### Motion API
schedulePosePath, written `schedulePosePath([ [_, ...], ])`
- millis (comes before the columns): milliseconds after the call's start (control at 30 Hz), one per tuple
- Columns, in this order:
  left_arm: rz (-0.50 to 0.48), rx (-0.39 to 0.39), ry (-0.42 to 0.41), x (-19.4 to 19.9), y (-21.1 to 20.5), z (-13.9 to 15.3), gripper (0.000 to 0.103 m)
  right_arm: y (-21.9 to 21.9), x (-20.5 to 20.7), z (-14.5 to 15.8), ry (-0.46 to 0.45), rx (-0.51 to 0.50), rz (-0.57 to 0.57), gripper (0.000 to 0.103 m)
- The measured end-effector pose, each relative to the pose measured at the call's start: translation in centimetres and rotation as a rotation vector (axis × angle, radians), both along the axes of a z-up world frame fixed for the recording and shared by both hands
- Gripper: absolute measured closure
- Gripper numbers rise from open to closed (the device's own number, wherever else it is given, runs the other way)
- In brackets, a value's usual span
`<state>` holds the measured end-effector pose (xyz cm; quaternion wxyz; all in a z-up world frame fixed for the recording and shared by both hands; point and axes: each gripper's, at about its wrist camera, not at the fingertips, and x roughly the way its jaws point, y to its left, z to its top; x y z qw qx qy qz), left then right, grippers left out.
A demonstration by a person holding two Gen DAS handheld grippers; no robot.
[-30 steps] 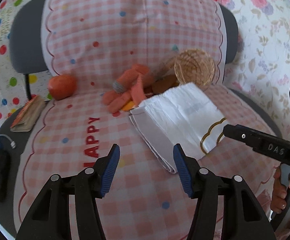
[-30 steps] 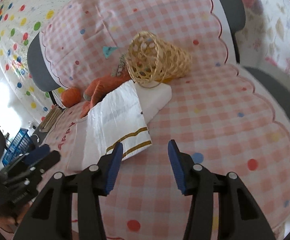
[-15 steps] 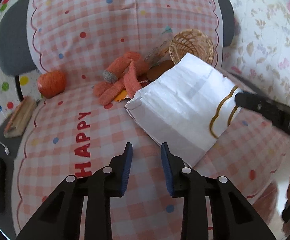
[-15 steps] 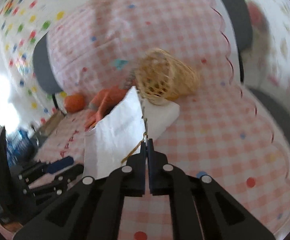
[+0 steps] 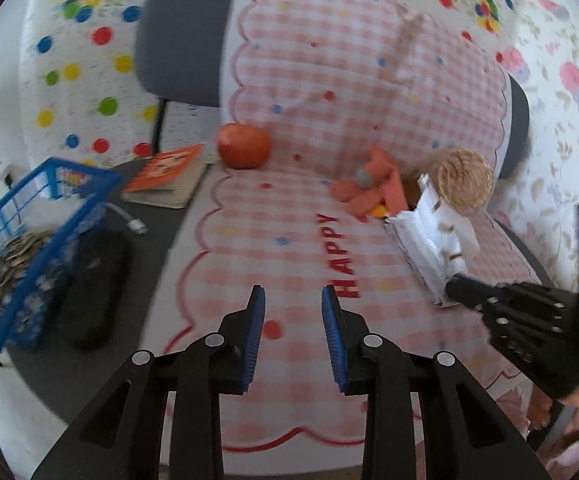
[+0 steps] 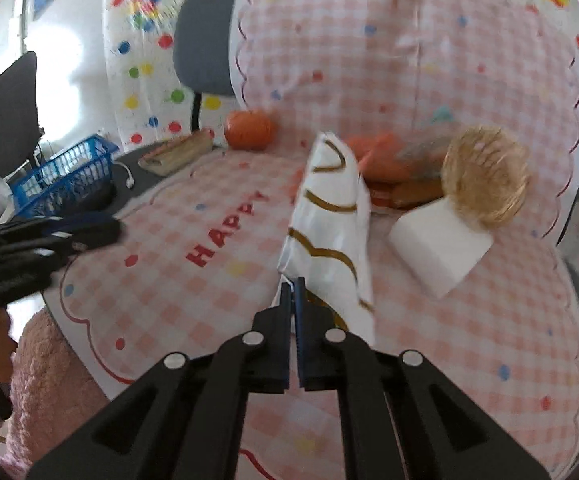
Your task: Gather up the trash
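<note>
Right fingers (image 6: 294, 292) clamp the paper bag (image 6: 331, 216); left fingers (image 5: 293, 312) apart, empty.

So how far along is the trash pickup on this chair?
Barely begun. The right gripper is shut on the white paper bag, lifted off the seat. The left gripper is empty. The orange peels and the white block remain.

Each black claw (image 5: 293, 336) has blue ribbed pads (image 5: 331, 334) and silver screws (image 5: 370, 339).

Right gripper (image 6: 293, 284) jaws clamped; left gripper (image 5: 293, 300) jaws apart.
</note>
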<state>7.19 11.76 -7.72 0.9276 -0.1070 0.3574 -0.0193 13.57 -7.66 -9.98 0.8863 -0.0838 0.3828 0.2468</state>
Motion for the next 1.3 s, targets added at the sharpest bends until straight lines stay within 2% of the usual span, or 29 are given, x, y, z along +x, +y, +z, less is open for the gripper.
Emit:
schedulePosePath([
  [100,0.009,0.005,-0.017,-1.0,1.2,0.1,0.067,0.2,0.6,-0.9,0.08,0.024,-0.005,0.083],
  [133,0.011,0.006,-0.022,-1.2,1.5,0.1,0.066,0.2,0.6,-0.9,0.092,0.029,-0.002,0.074],
  [167,0.013,0.006,-0.026,-1.5,1.8,0.1,0.066,0.2,0.4,-0.8,0.094,0.029,-0.001,0.07],
  [367,0.017,0.01,-0.045,-2.6,3.4,0.0,0.063,-0.1,-2.4,2.6,0.018,0.055,-0.026,0.068],
  [533,0.034,0.032,-0.039,-4.0,4.9,0.5,0.062,0.5,-3.9,5.3,-0.044,0.137,-0.055,0.067],
  [833,0.073,0.08,-0.038,-5.6,7.3,1.5,0.059,6.0,-1.9,7.2,-0.05,0.225,0.018,0.067],
  [967,0.088,0.09,-0.011,-4.9,8.1,1.7,0.059,7.9,-1.4,7.6,-0.062,0.221,0.059,0.067],
  [1100,0.085,0.116,-0.014,-3.8,7.7,2.6,0.059,7.7,-0.5,7.9,-0.071,0.25,0.053,0.067],
  [1300,0.078,0.137,-0.028,-2.3,5.5,3.4,0.059,5.1,1.3,7.6,-0.054,0.282,0.014,0.067],
])
